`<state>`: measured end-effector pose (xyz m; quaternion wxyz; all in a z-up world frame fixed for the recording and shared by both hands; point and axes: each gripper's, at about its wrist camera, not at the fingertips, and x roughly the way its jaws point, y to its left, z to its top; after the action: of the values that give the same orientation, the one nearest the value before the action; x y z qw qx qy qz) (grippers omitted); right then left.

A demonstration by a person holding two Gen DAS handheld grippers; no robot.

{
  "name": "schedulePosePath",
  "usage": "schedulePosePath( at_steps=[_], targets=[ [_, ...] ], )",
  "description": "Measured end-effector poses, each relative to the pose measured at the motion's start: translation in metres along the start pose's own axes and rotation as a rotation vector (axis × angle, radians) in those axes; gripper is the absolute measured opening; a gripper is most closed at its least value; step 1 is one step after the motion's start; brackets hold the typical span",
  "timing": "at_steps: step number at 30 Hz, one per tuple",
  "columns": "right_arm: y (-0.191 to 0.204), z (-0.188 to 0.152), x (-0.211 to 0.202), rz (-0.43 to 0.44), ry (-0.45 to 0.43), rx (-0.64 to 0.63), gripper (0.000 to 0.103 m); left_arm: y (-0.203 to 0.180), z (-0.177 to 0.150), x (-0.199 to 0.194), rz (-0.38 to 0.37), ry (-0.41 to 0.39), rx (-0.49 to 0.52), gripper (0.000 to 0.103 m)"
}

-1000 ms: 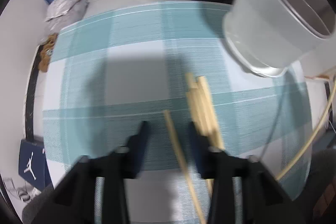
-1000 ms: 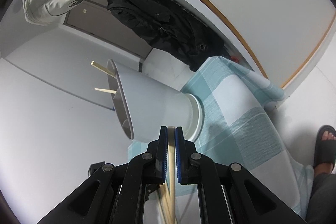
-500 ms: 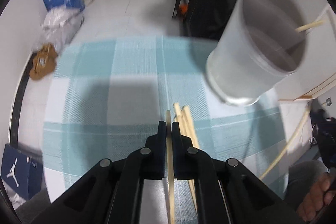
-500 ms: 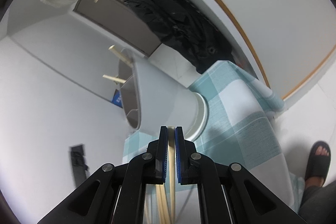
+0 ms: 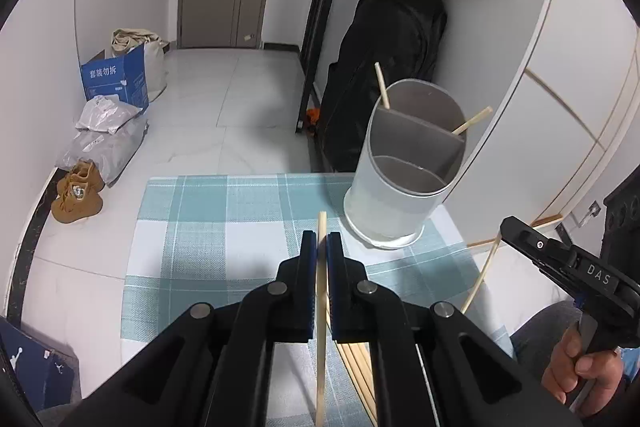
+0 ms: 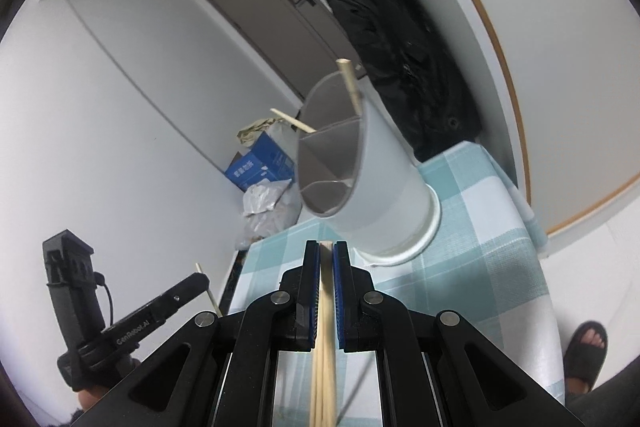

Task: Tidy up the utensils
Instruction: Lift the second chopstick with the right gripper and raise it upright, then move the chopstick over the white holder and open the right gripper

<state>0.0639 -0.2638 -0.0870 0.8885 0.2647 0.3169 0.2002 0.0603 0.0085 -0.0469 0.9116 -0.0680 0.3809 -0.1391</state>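
Note:
A grey divided utensil holder (image 5: 404, 175) stands at the far right of the teal checked tablecloth (image 5: 224, 227), with two wooden chopsticks (image 5: 382, 86) in its back compartment. My left gripper (image 5: 321, 241) is shut on one wooden chopstick (image 5: 320, 315), lifted above the cloth. Several more chopsticks (image 5: 358, 363) lie on the cloth under it. My right gripper (image 6: 326, 249) is shut on a wooden chopstick (image 6: 325, 339), just short of the holder (image 6: 360, 179). The right gripper (image 5: 560, 263) also shows at the right of the left wrist view, holding its chopstick (image 5: 480, 279).
A black backpack (image 5: 384, 67) hangs behind the holder against the white wall. The table's far edge lies just beyond the holder. Shoes (image 5: 78, 195), bags and a blue box (image 5: 116, 79) sit on the floor to the left. A sandalled foot (image 6: 586, 351) is at lower right.
My left gripper closed on one chopstick from the cloth and lifted it, tilting up. My right gripper kept its chopstick and swung so the holder's opening faces it.

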Motion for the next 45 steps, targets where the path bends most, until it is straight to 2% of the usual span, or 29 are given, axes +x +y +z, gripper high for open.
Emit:
schedulePosePath(
  at_steps=[7,12,22,32,45],
  targets=[
    [0.029,-0.004,-0.013,-0.052,-0.052,-0.103,0.006,-0.003,-0.001,-0.013,-0.024,-0.001,0.03,0.001],
    [0.045,-0.002,-0.015,-0.051,-0.064,-0.133,0.006,-0.005,0.001,-0.026,-0.037,-0.032,0.062,0.001],
    [0.071,0.01,-0.025,-0.044,-0.096,-0.189,0.006,-0.012,0.016,-0.034,-0.061,-0.038,0.093,0.001],
    [0.073,0.056,-0.043,-0.032,-0.146,-0.178,0.006,-0.035,0.058,-0.051,-0.082,-0.098,0.117,0.001],
    [0.077,0.132,-0.05,-0.023,-0.213,-0.185,0.006,-0.07,0.12,-0.051,-0.13,-0.161,0.137,0.001]
  ],
)
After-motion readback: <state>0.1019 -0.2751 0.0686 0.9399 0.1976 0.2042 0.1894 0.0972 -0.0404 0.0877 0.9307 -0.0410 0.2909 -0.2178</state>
